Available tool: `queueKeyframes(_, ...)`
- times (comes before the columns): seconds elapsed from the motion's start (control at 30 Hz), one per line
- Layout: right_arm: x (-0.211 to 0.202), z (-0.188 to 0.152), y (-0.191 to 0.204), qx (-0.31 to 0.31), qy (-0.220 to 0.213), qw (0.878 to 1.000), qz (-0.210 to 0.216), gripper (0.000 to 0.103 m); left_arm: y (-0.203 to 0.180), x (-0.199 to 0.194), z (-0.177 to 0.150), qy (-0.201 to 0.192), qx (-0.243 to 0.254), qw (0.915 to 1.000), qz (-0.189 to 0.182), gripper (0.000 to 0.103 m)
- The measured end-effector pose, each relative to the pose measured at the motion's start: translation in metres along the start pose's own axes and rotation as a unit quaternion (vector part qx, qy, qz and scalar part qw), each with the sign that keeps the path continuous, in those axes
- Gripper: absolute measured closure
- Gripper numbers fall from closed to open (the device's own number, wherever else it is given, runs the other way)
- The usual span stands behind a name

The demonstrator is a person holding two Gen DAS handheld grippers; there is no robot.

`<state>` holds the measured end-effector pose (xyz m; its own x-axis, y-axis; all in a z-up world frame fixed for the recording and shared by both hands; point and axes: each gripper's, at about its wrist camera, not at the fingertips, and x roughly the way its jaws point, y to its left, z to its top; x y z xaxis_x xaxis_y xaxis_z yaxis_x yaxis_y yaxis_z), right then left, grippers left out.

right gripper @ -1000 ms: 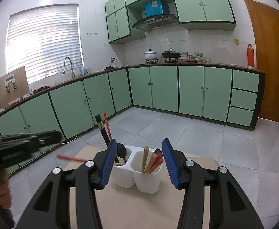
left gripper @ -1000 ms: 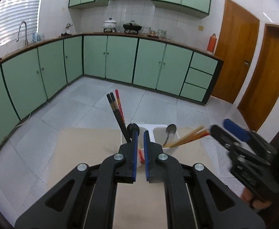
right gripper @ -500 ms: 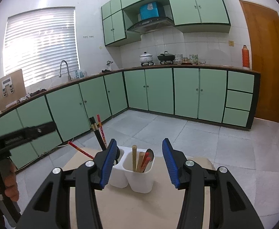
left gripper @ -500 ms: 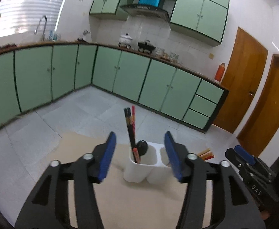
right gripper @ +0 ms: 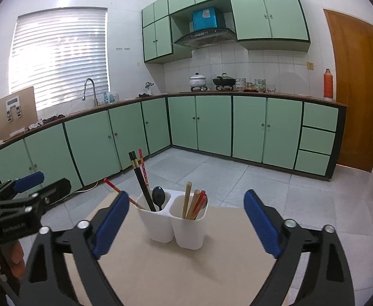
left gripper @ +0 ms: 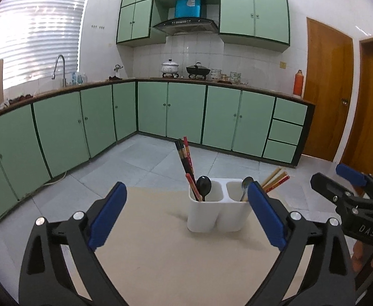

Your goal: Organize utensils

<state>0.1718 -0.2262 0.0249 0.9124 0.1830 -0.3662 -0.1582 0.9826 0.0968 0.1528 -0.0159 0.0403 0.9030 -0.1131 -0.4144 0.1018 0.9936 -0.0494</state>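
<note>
Between the left gripper (left gripper: 186,213) jaws, opening wide with nothing pinched, bare table (left gripper: 161,255); just ahead, white two-cup utensil holder (left gripper: 218,214), chopsticks (left gripper: 185,159) and spoons upright. Right gripper (right gripper: 186,225), also opening empty, similarly near, holder dead ahead

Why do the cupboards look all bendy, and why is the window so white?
Left wrist view: the fisheye lens bows the green cupboards and darkens the corners; the window is washed out by daylight. Right wrist view: same bending, glare on the blinds, and the white utensil holder stays sharp.
</note>
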Motion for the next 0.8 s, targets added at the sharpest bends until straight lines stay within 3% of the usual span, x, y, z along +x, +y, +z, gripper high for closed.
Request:
queueKeyframes(0.13,-0.008,0.003,-0.001,0.003,-0.004,1.0,0.003,0.006,-0.002,-0.011,0.001,-0.006,0.003,1.0,0.0,0.007)
queueKeyframes(0.8,-0.021,0.005,0.002,-0.002,-0.008,1.0,0.012,0.006,-0.004,-0.027,0.001,-0.015,0.005,0.9998,-0.01,0.006)
